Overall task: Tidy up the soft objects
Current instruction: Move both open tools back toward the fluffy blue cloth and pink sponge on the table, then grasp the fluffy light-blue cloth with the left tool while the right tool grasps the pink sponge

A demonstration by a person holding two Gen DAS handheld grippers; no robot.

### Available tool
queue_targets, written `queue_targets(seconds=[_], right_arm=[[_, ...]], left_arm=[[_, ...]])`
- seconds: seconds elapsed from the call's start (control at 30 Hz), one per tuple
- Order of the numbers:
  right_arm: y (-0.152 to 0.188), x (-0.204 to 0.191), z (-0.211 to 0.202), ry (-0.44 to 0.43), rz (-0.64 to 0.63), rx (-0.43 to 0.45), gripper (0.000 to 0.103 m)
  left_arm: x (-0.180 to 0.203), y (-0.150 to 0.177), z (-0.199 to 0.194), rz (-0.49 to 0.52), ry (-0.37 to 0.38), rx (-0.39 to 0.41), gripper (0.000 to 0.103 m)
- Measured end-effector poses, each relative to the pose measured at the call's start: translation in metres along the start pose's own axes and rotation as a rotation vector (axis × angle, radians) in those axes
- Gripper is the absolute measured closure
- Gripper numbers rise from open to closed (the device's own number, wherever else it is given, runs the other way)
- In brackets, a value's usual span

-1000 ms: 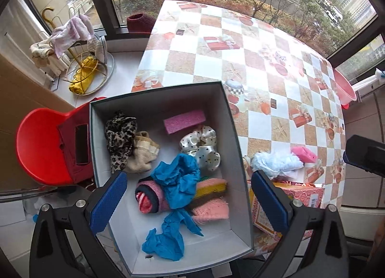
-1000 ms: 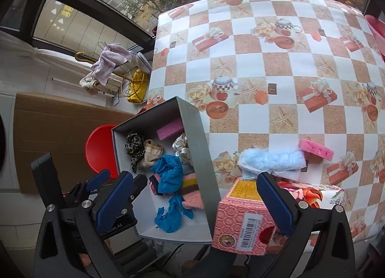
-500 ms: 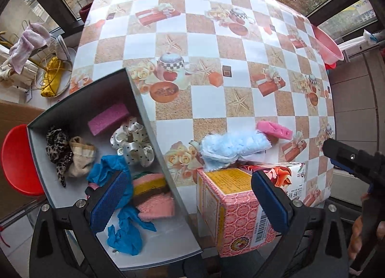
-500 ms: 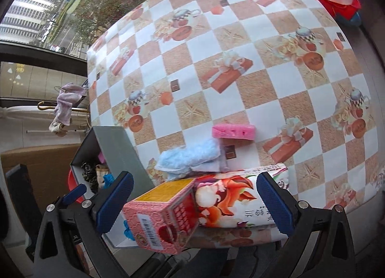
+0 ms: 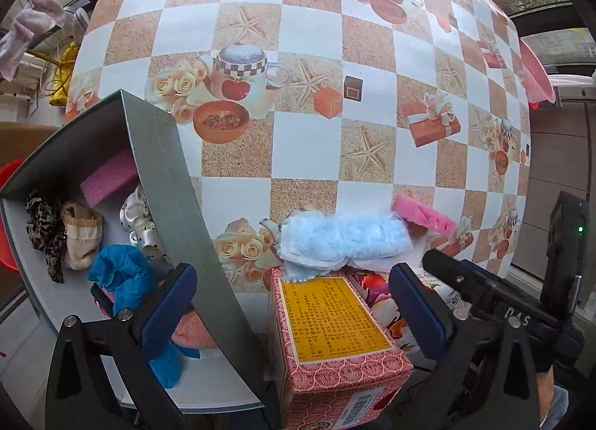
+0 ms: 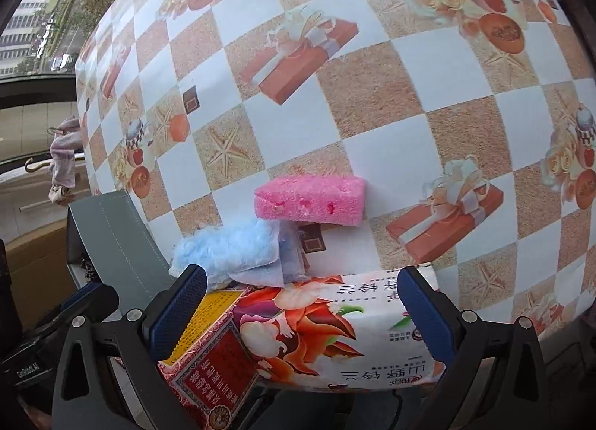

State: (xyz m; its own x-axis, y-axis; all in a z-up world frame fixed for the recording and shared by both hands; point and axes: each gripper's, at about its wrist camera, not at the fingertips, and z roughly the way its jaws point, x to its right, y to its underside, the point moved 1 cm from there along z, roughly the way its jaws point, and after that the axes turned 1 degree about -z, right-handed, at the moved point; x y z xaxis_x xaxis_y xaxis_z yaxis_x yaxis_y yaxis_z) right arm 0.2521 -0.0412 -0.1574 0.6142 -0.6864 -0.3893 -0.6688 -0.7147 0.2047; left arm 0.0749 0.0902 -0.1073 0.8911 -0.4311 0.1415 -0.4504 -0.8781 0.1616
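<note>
Checkered tablecloth (image 6: 391, 102) spreads ahead of both wide-apart, empty claws, left gripper (image 5: 294, 303) and right gripper (image 6: 303, 303), with fluffy blue cloth (image 6: 231, 247) and pink sponge (image 6: 309, 199) just beyond their tips.

Pink sponge (image 6: 309, 199) beside blue fluff (image 6: 227, 251)

Black tongs (image 5: 294, 311) carry ribbed blue pads (image 5: 169, 309) and silver screws.
</note>
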Motion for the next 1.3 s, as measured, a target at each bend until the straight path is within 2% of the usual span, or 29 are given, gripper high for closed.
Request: queue_targets(seconds=[0.07, 0.17, 0.2, 0.33, 0.53, 0.57, 0.63, 0.67, 0.7, 0.73, 0.8, 0.83, 0.93, 1.0, 1.03, 1.1, 1.17, 1.23, 1.3], right_arm=[[-0.003, -0.011, 0.011, 0.005, -0.048, -0.048, 0.000], [-0.006, -0.025, 0.027, 0.062, -0.114, -0.105, 0.000], [-0.007, -0.026, 0.031, 0.042, -0.110, -0.124, 0.000], [-0.012, -0.026, 0.044, -0.195, 0.010, -0.202, 0.000], [-0.016, -0.028, 0.070, -0.405, 0.151, -0.297, 0.000], [-0.018, -0.029, 0.073, -0.465, 0.182, -0.295, 0.000], [-0.027, -0.028, 0.072, -0.625, 0.242, -0.236, 0.000], [-0.031, -0.026, 0.065, -0.719, 0.273, -0.170, 0.000], [-0.035, -0.021, 0.055, -0.769, 0.296, -0.096, 0.000], [-0.038, -0.017, 0.041, -0.776, 0.302, -0.028, 0.000], [-0.042, -0.013, 0.014, -0.702, 0.246, 0.066, 0.000], [-0.042, -0.011, 0.001, -0.636, 0.201, 0.097, 0.000], [-0.035, 0.007, -0.031, -0.327, 0.158, 0.192, 0.000], [-0.033, 0.019, -0.032, -0.089, 0.134, 0.167, 0.000], [-0.031, 0.023, -0.028, -0.015, 0.110, 0.147, 0.000], [-0.028, 0.032, -0.018, 0.035, 0.080, 0.107, 0.000], [-0.023, 0.042, -0.006, 0.040, 0.068, 0.059, 0.000], [-0.020, 0.035, 0.010, 0.073, 0.027, 0.012, 0.000], [-0.018, 0.019, 0.027, 0.136, -0.039, -0.022, 0.000]], left_arm=[[-0.004, -0.003, -0.002, -0.027, -0.001, 0.010, 0.000], [-0.008, -0.006, -0.008, -0.063, 0.006, 0.030, 0.000], [-0.010, -0.007, -0.011, -0.070, 0.008, 0.040, 0.000], [-0.018, -0.008, -0.025, -0.096, 0.008, 0.086, 0.000], [-0.027, -0.008, -0.034, -0.111, 0.007, 0.107, 0.000], [-0.028, -0.007, -0.034, -0.108, 0.002, 0.108, 0.000], [-0.029, -0.006, -0.032, -0.102, 0.002, 0.105, 0.000], [-0.029, -0.006, -0.031, -0.097, 0.001, 0.104, 0.000], [-0.029, -0.006, -0.031, -0.090, -0.005, 0.105, 0.000], [-0.028, -0.006, -0.030, -0.082, -0.014, 0.108, 0.000], [-0.027, -0.006, -0.027, -0.066, -0.025, 0.106, 0.000], [-0.026, -0.006, -0.025, -0.059, -0.028, 0.103, 0.000], [-0.020, -0.006, -0.018, -0.032, -0.032, 0.089, 0.000], [-0.014, -0.006, -0.014, 0.003, -0.048, 0.084, 0.000], [-0.010, -0.006, -0.012, 0.035, -0.059, 0.077, 0.000], [0.002, -0.005, -0.006, 0.124, -0.111, 0.061, 0.000], [0.016, -0.004, 0.002, 0.241, -0.204, 0.053, 0.000], [0.029, -0.002, 0.011, 0.361, -0.296, 0.042, 0.000], [0.041, -0.001, 0.022, 0.453, -0.346, 0.020, 0.000]])
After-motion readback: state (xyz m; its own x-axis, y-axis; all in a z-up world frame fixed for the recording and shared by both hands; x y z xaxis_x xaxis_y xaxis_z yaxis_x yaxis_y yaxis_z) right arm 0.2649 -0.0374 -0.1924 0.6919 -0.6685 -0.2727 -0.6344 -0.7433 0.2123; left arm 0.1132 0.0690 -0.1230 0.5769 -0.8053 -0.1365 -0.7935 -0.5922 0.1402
